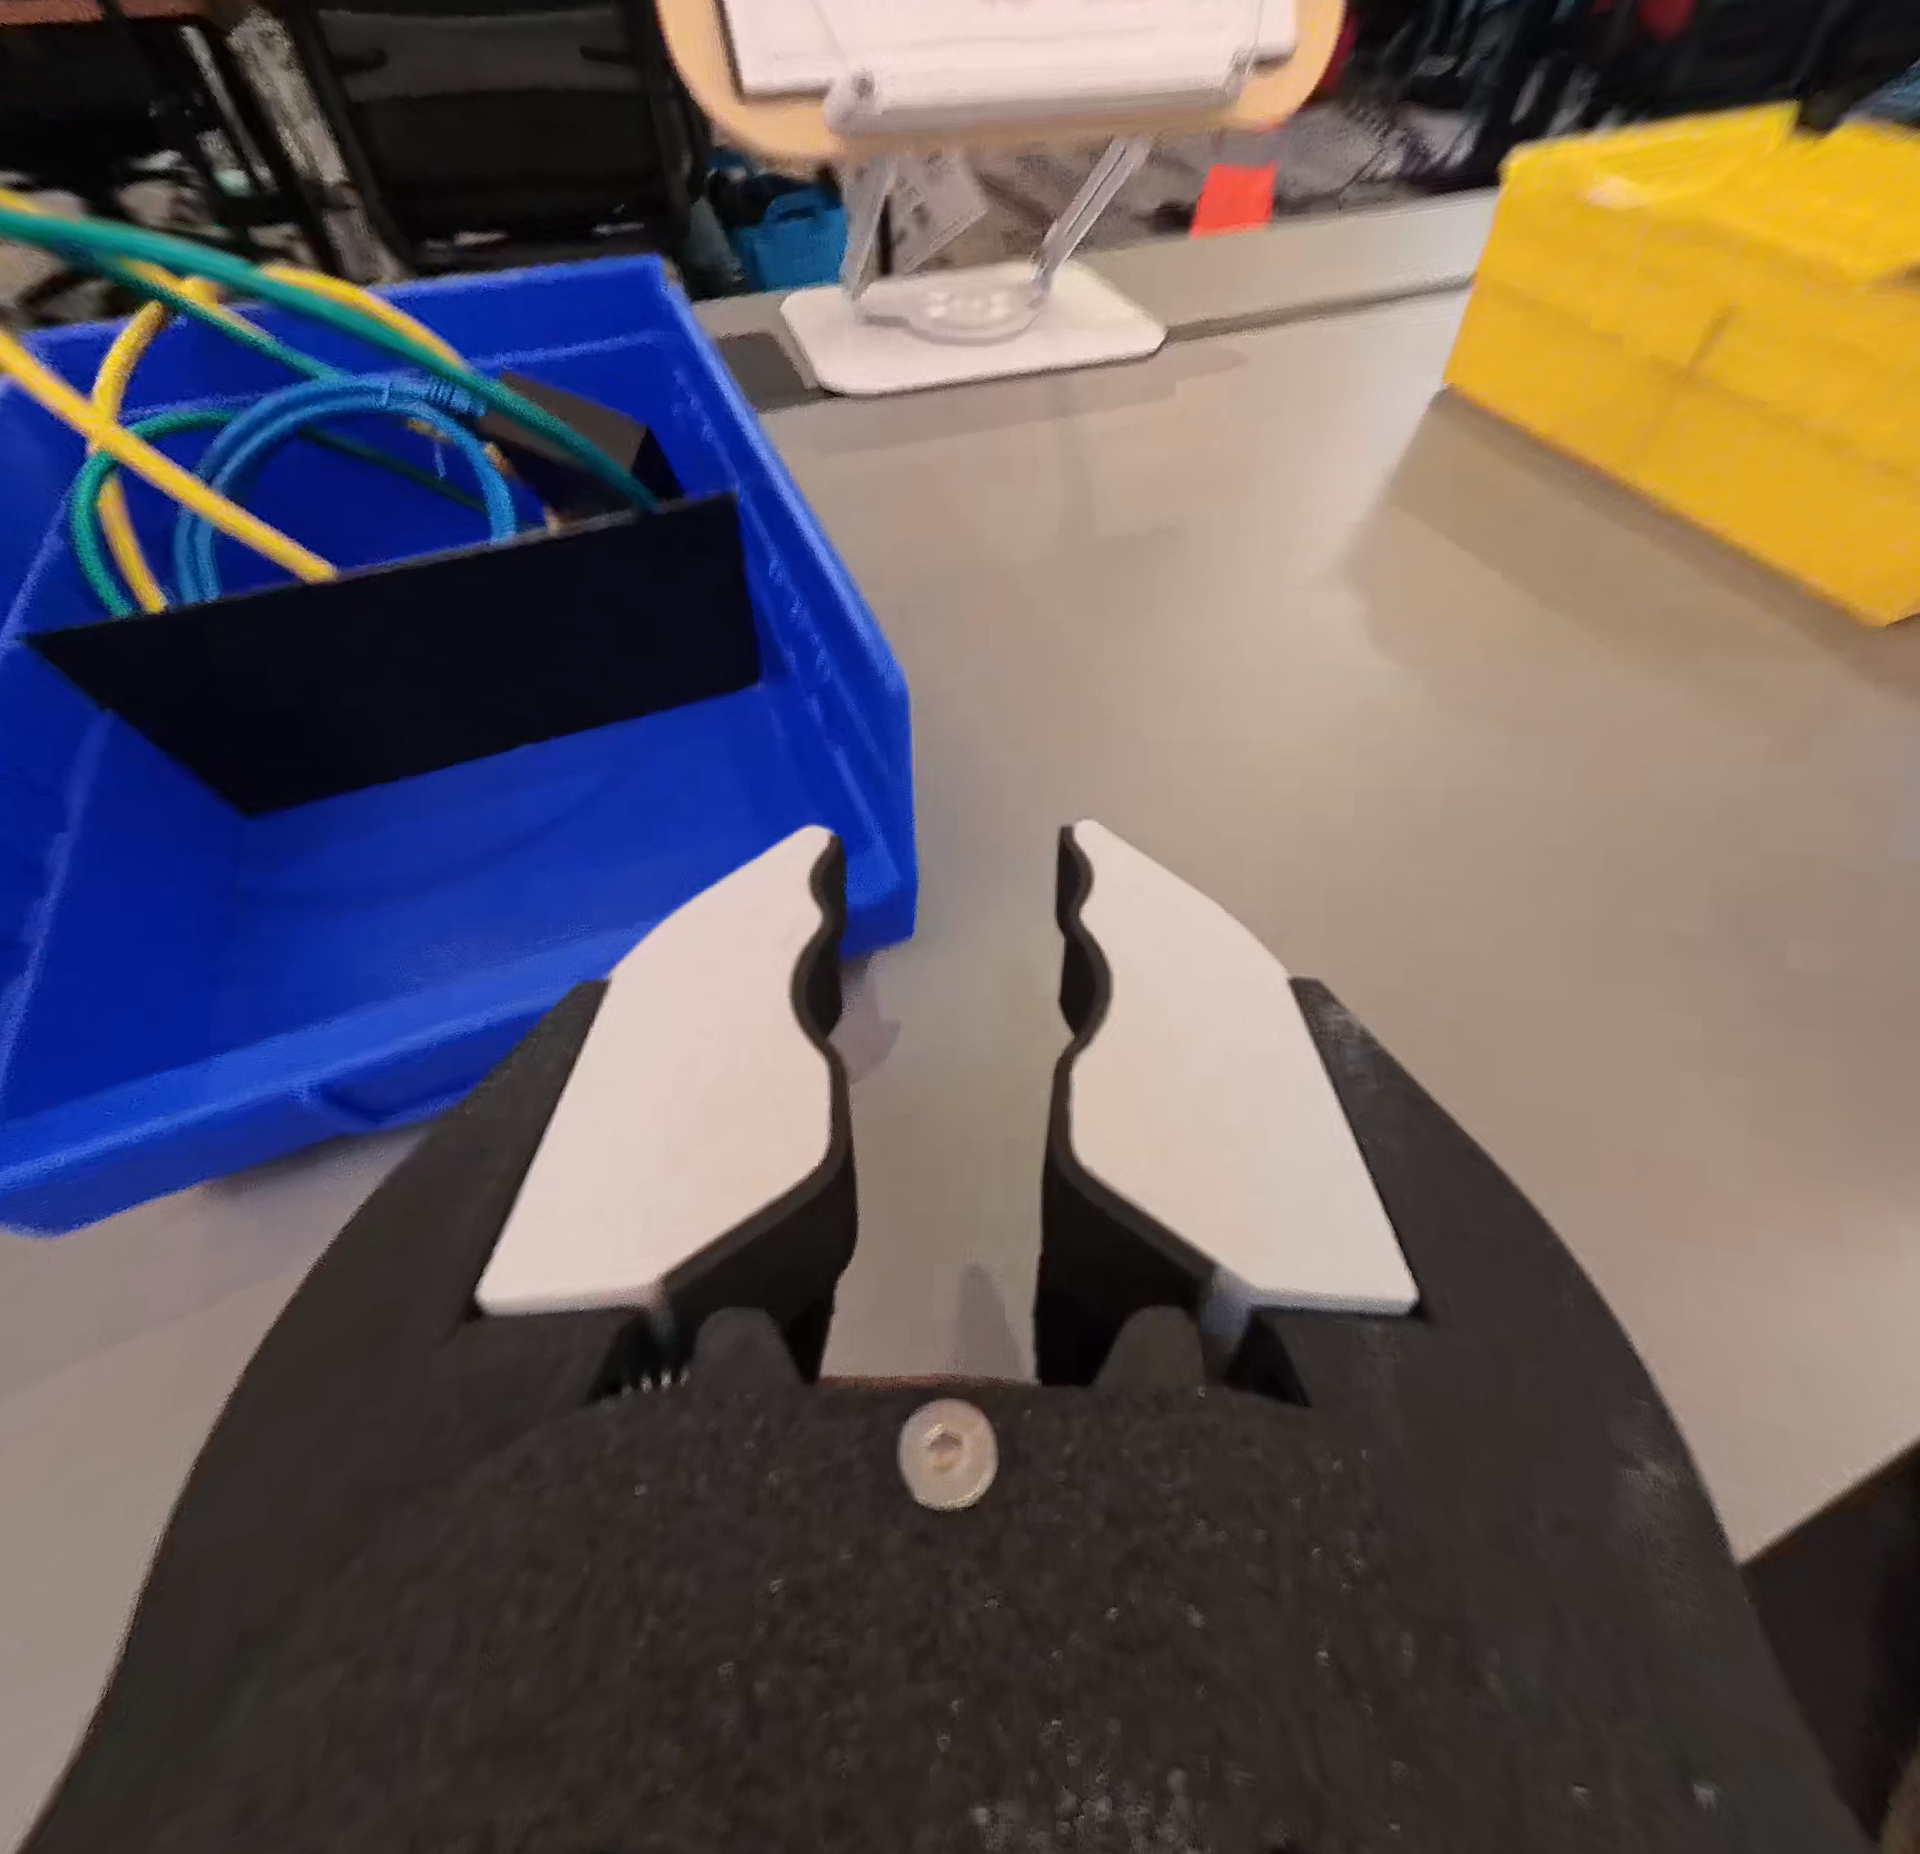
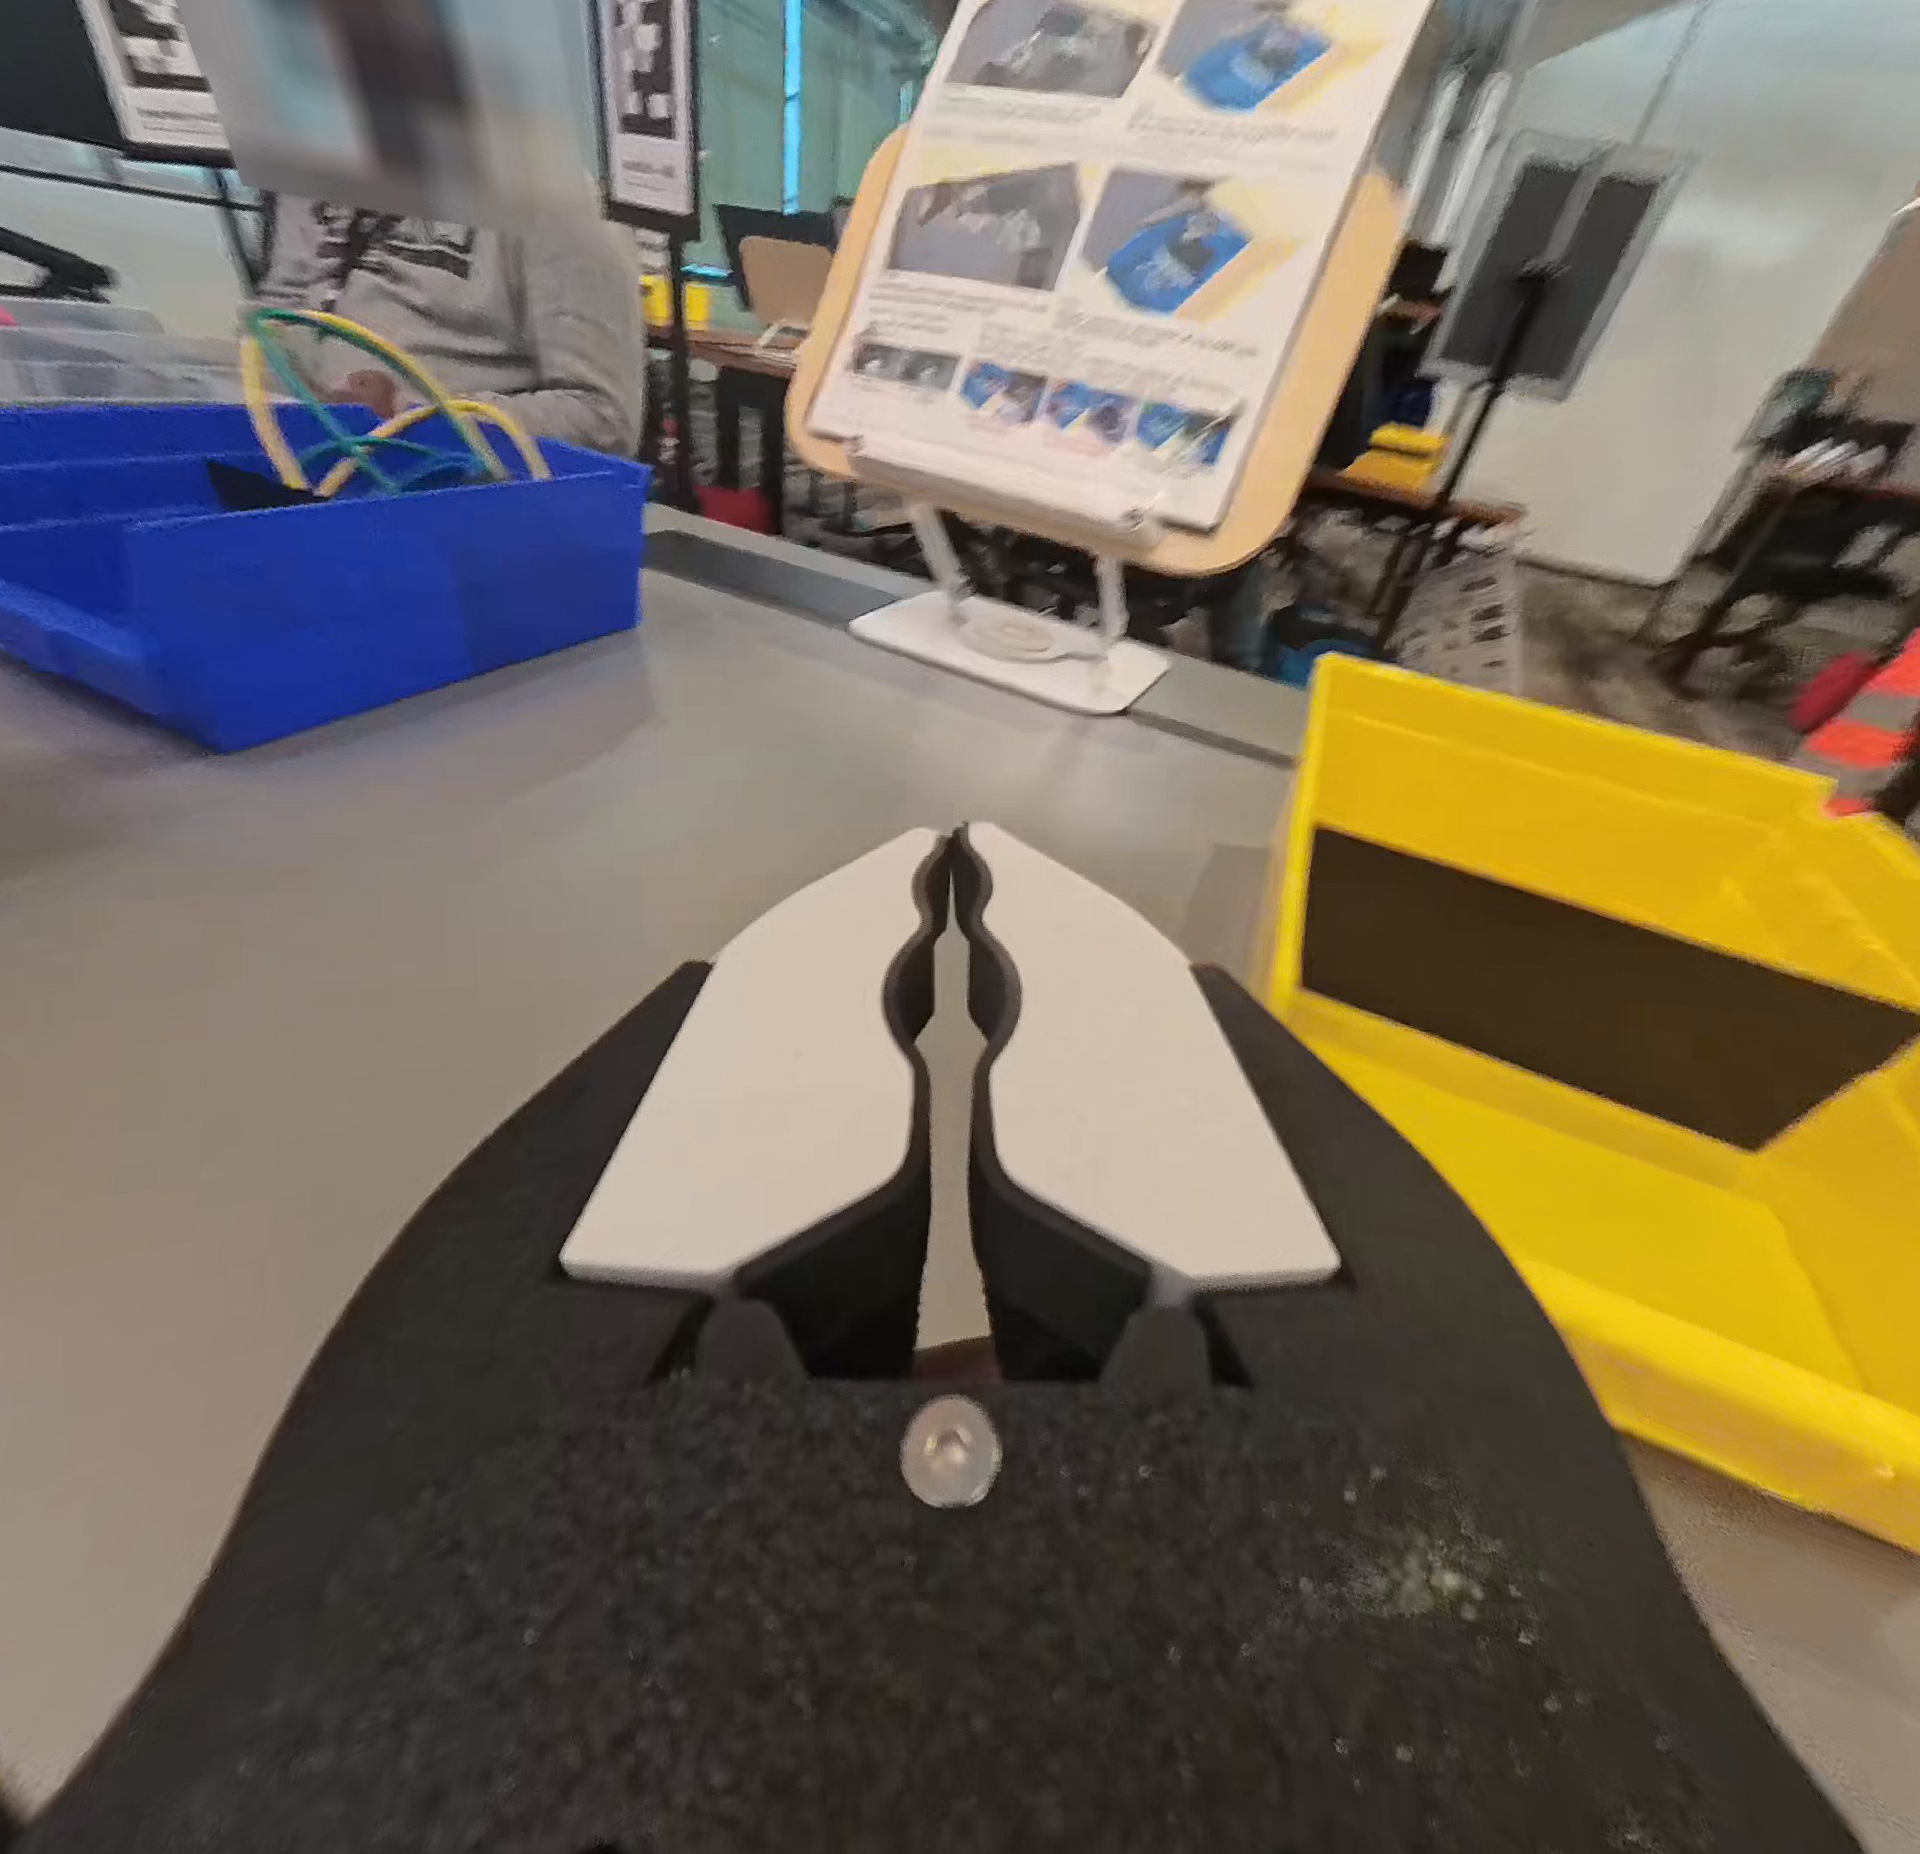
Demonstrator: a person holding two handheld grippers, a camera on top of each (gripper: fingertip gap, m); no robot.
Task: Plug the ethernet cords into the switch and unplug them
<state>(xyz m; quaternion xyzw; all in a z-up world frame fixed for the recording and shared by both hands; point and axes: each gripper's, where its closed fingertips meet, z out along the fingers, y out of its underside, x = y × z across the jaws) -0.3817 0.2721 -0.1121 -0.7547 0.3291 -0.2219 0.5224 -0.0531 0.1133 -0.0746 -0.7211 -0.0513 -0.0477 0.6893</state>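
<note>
A blue bin (image 1: 582, 973) sits on the grey table at the left, split by a black divider (image 1: 416, 672). Its far compartment holds coiled ethernet cords: yellow (image 1: 249, 537), green (image 1: 88, 516) and blue (image 1: 488, 454). A black box-like thing (image 1: 592, 433), possibly the switch, lies among them. My left gripper (image 1: 948, 848) is open and empty, just right of the bin's near corner. My right gripper (image 2: 958, 840) is shut and empty, over bare table, left of a yellow bin (image 2: 1621, 1181). The blue bin (image 2: 343, 599) and cords (image 2: 395, 422) show far left in the right wrist view.
The yellow bin (image 1: 1704, 391) stands at the right. A stand holding an illustrated sheet (image 2: 1081, 277) sits at the table's far edge, between the bins. A person in a grey top (image 2: 488, 318) is behind the blue bin. Grey table (image 1: 1247, 713) lies between the bins.
</note>
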